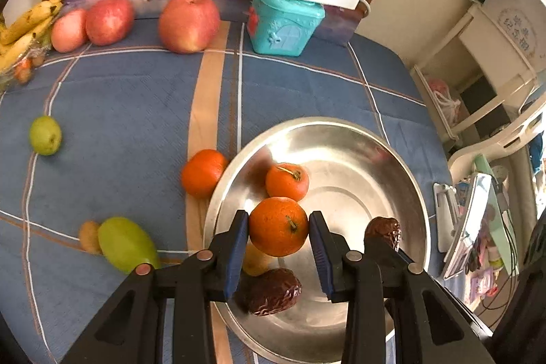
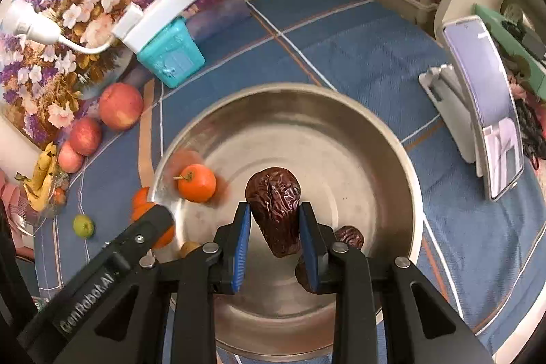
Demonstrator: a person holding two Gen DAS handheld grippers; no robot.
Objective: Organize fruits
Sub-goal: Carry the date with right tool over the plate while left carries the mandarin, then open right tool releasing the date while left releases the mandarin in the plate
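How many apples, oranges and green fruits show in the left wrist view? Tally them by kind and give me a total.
Apples: 3
Oranges: 3
Green fruits: 2
Total: 8

Both wrist views look steeply down, close over steel bowl (image 1: 402, 179) (image 2: 385, 138); shared: bowl, blue cloth (image 1: 119, 97) (image 2: 344, 32).

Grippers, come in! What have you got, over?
Left gripper shut on orange. Right gripper shut on dried date. Both above steel bowl. Nothing in the way.
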